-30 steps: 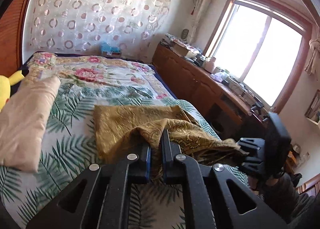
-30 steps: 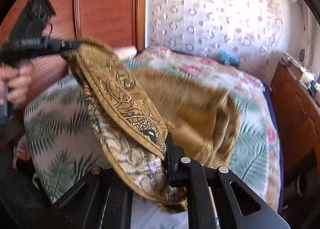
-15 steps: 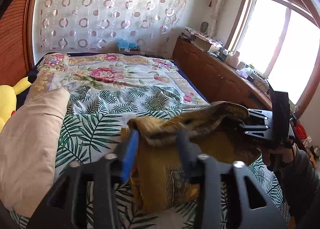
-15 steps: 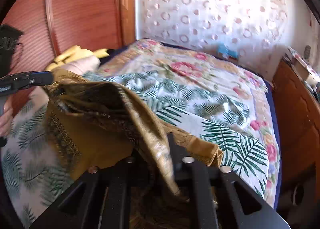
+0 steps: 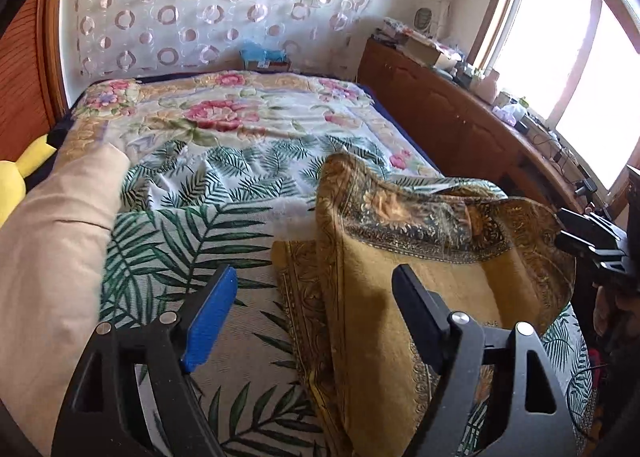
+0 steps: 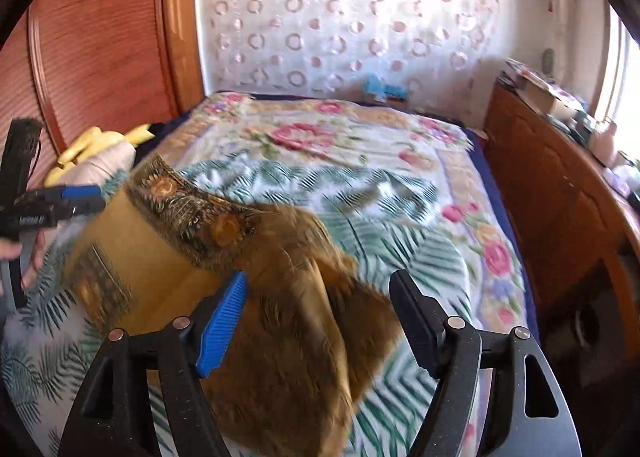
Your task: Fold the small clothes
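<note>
Left wrist view: left gripper jaws are spread wide and opening, pads clear of the fabric. The gold patterned cloth sits between and past them, not pinched. Its upper layer is doubled over a lower one, and the folded edge bulges up loose rather than lying flat. The cloth is on the bed near its near edge, toward the side with the wooden cabinet. A beige pillow lies along the opposite side, well apart from the cloth.

Right wrist view: right gripper is also wide and opening. Cloth is blurred in front of it, draped in the gap; I see no pad pressing on it. The left gripper is visible at the cloth's far corner from this side, beside it rather than gripping.

Progress, my read: one fold is just laid and released by both tools. Top layer is rumpled, with edges not lined up with the layer beneath. Probably left: flatten it, square the edges, then at least one more fold to make it compact. Can't tell the garment type from these views, and no other clothes awaiting folding are visible on the bed.
</note>
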The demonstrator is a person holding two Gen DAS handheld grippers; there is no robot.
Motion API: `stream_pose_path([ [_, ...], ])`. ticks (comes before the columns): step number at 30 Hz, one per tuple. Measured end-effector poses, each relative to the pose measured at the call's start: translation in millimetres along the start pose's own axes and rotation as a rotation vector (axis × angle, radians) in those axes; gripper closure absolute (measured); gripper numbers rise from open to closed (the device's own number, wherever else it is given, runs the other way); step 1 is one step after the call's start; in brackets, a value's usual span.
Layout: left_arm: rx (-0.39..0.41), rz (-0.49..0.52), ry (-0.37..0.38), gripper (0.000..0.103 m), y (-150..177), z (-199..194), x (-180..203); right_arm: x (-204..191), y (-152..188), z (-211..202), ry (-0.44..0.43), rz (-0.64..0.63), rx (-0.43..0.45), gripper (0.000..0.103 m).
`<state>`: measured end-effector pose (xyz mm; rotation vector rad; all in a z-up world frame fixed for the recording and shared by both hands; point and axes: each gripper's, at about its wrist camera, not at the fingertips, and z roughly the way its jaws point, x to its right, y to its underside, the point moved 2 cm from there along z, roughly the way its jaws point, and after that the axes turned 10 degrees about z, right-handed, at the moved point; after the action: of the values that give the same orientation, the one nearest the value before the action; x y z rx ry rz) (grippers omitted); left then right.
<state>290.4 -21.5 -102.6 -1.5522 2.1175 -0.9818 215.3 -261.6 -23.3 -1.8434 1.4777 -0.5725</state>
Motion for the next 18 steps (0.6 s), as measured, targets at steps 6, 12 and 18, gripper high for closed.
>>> stream_pose_path([
  [6, -0.058, 0.005, 0.019, 0.023, 2.2, 17.6, 2.1, 8.8, 18.7, 19.7, 0.000, 0.082, -0.087, 0.023],
  [12, -0.074, 0.001, 0.036, 0.023, 4.5, 24.9, 1.0, 22.6, 7.0, 53.0, -0.045, 0.176, -0.126, 0.015],
  [18, -0.076, -0.001, 0.109, 0.061, 4.2, 25.7, 2.5, 25.1, 1.1, 61.1, -0.154, 0.199, -0.168, 0.019],
])
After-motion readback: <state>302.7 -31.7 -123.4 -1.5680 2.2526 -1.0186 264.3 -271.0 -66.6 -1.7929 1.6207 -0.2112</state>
